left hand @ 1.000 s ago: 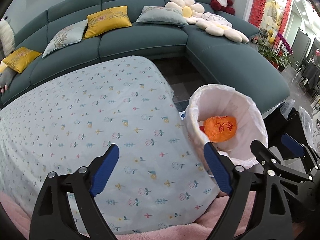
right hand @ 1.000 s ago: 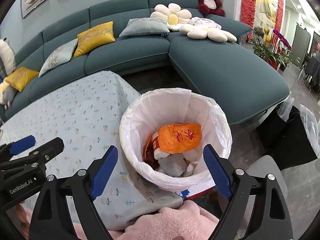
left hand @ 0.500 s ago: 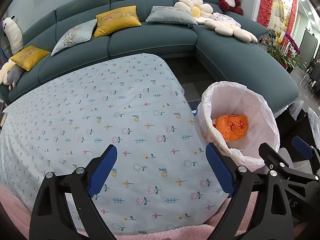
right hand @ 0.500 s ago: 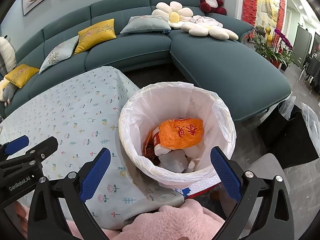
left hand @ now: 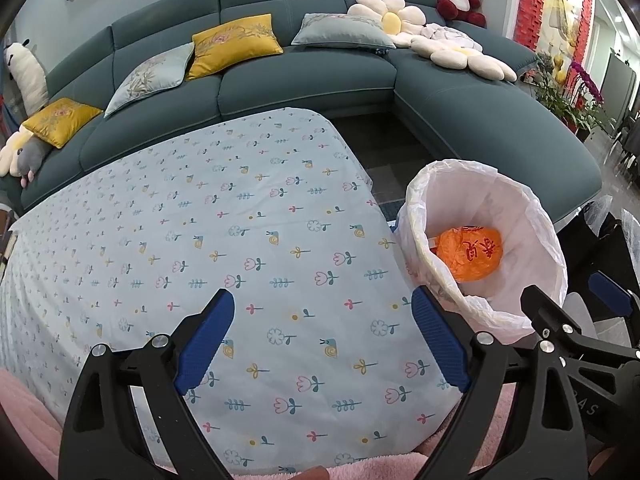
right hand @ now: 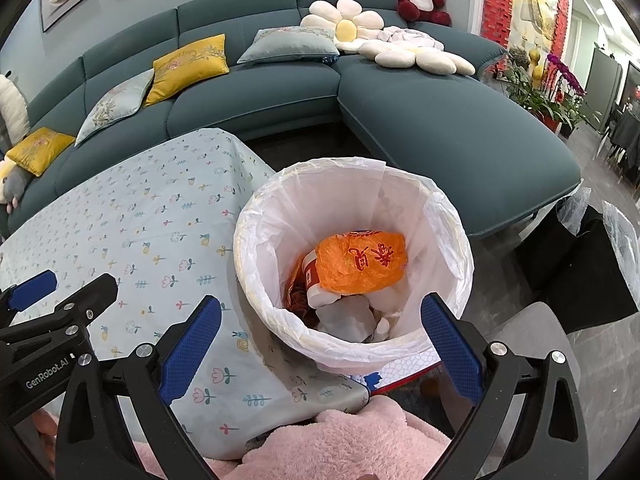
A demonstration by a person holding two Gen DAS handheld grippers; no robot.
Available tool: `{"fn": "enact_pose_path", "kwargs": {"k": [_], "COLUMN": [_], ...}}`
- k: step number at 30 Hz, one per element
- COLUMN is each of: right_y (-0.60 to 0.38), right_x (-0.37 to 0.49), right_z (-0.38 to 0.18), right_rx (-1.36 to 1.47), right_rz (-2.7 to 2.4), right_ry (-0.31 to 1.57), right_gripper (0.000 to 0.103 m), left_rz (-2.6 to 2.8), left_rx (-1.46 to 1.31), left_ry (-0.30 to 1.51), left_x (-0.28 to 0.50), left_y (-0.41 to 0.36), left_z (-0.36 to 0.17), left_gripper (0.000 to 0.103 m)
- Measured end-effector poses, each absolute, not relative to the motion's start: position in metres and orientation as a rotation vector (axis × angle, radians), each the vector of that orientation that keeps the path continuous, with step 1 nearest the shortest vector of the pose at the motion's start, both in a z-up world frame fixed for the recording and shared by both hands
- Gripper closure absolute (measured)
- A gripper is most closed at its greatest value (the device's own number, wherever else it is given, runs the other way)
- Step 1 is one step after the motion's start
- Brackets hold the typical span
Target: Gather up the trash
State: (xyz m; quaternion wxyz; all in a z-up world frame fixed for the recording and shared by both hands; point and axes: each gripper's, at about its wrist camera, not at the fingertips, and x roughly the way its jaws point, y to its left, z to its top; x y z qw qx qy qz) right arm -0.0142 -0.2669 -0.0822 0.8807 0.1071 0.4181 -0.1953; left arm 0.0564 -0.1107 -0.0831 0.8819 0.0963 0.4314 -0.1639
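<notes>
My left gripper (left hand: 322, 344) now sits farther back and higher than a second ago: more of the flowered tablecloth (left hand: 224, 240) lies ahead of its fingers, and the trash bin (left hand: 486, 248) sits farther off its right finger.

Down in the bin (right hand: 436, 216), the orange bag (right hand: 362, 266) covers most of the trash beneath; only scraps of white paper (right hand: 344, 318) and a red-and-white wrapper (right hand: 312, 276) peek out at its lower left. From the left wrist view, the bin's near wall (left hand: 416, 248) hides everything but that bag. The right tongs (left hand: 576, 308) are cut off at the right edge there, the left tongs (right hand: 64, 292) at the left edge here. The bin's base sits out of sight behind the tabletop (right hand: 168, 216).
</notes>
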Motion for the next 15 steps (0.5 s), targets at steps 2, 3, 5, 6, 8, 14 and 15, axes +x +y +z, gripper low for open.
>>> {"fn": "enact_pose_path", "kwargs": {"k": [2, 3, 5, 6, 8, 14, 15], "right_y": [-0.2670, -0.2670, -0.2670, -0.2670, -0.2672, -0.2672, -0.2666], "right_x": [-0.0138, -0.0137, -0.0137, -0.0137, -0.0137, -0.0134, -0.0132], "right_z": [-0.0831, -0.0831, -0.0830, -0.0830, -0.0833, -0.0856, -0.0858], "right_rx": [0.223, 0.223, 0.223, 0.223, 0.222, 0.225, 0.225], "right_rz": [-0.407, -0.407, -0.407, -0.407, -0.408, -0.407, -0.407], "right_ry": [0.873, 0.872, 0.871, 0.871, 0.870, 0.875, 0.875], "right_gripper": [0.007, 0.007, 0.007, 0.007, 0.007, 0.007, 0.007], "left_rz": [-0.339, -0.338, -0.336, -0.336, -0.338, -0.338, -0.338], "left_rx": [0.201, 0.199, 0.198, 0.200, 0.202, 0.211, 0.211], "left_ry": [0.896, 0.895, 0.896, 0.895, 0.892, 0.887, 0.885], "left_x": [0.0566, 0.0567, 0.0567, 0.0567, 0.0565, 0.0558, 0.0559], "left_y": [-0.1110, -0.1107, -0.1109, -0.1112, -0.1115, -0.1126, -0.1126], "left_z": [-0.0834, -0.0837, -0.0841, -0.0842, -0.0840, -0.0842, -0.0842], "left_gripper": [0.017, 0.017, 0.017, 0.017, 0.017, 0.017, 0.017]}}
